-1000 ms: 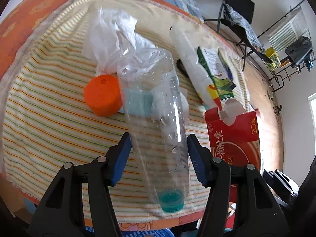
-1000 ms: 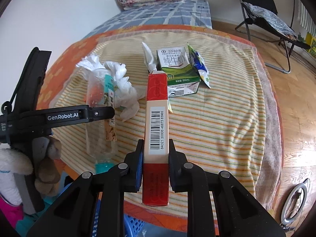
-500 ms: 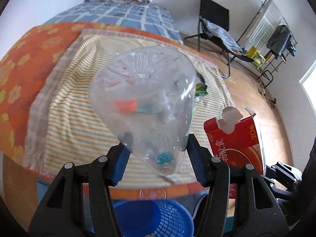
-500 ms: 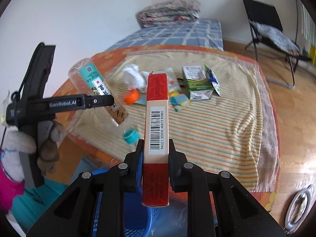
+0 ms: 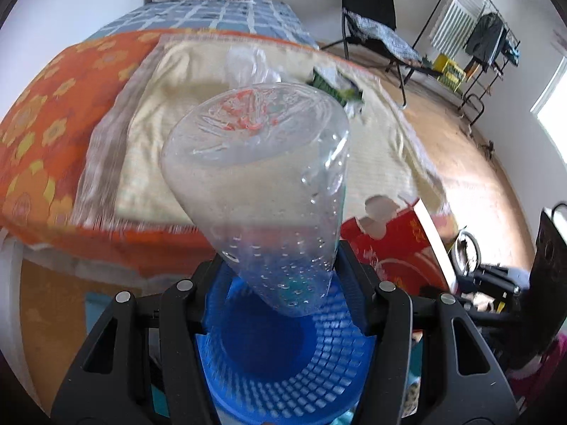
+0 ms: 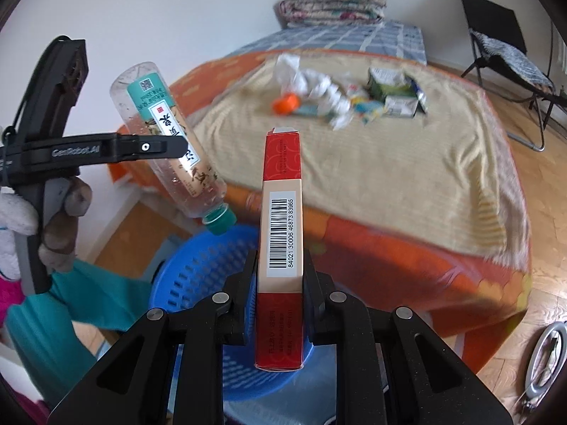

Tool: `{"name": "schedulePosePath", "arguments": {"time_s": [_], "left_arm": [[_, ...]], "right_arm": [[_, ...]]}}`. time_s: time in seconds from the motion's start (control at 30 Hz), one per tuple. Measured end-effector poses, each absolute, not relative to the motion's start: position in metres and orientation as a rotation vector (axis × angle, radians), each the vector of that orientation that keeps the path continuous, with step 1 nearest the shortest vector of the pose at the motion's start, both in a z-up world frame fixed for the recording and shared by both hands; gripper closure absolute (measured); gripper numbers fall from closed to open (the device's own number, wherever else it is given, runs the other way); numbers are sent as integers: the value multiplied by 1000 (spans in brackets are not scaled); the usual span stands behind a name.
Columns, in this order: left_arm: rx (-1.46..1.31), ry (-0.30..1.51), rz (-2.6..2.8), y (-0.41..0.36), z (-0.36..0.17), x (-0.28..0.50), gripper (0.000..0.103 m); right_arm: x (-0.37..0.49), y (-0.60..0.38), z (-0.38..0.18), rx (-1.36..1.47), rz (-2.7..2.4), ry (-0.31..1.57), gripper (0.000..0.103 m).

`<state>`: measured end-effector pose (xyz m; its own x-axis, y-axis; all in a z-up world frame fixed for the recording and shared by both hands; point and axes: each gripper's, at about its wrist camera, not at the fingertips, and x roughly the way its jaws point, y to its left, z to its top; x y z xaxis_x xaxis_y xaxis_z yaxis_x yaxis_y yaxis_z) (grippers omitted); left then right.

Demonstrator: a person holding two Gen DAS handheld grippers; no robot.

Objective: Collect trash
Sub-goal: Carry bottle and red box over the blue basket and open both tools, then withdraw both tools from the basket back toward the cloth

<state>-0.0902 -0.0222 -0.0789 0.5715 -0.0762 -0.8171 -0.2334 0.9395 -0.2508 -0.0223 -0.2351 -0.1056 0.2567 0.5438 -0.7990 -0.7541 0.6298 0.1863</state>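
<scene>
My left gripper is shut on a clear plastic bottle, held cap-down with its base toward the camera, over a blue slotted basket. In the right wrist view the same bottle with a teal cap hangs tilted above the basket, gripped by the left gripper. My right gripper is shut on a long red box with a barcode, also above the basket. That red box shows at the right of the left wrist view.
A bed with an orange cover and a striped cloth carries more trash: an orange cap, crumpled white plastic, green cartons. A black folding chair stands on the wooden floor at the right. A person's hand holds the left gripper.
Both grippers have drawn back from the bed with their loads and now hang over the blue basket. The bottle has tipped cap-down.
</scene>
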Motion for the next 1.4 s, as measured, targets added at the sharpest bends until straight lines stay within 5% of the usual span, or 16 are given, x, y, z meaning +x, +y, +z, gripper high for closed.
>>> {"name": "schedulePosePath", "arguments": {"time_s": [0.53, 1.03, 1.17, 1.4], "left_arm": [[-307, 1180, 124, -34, -166, -131, 45], [-288, 1284, 121, -45, -184, -123, 44], [-287, 1278, 122, -45, -184, -121, 44], [-298, 1259, 125, -42, -179, -119, 44]], "right_arm": [[-48, -215, -155, -359, 887, 1067, 84], [-55, -205, -179, -408, 868, 1143, 80], [-53, -204, -180, -413, 850, 1149, 60], [-54, -205, -177, -422, 854, 1131, 59]]}}
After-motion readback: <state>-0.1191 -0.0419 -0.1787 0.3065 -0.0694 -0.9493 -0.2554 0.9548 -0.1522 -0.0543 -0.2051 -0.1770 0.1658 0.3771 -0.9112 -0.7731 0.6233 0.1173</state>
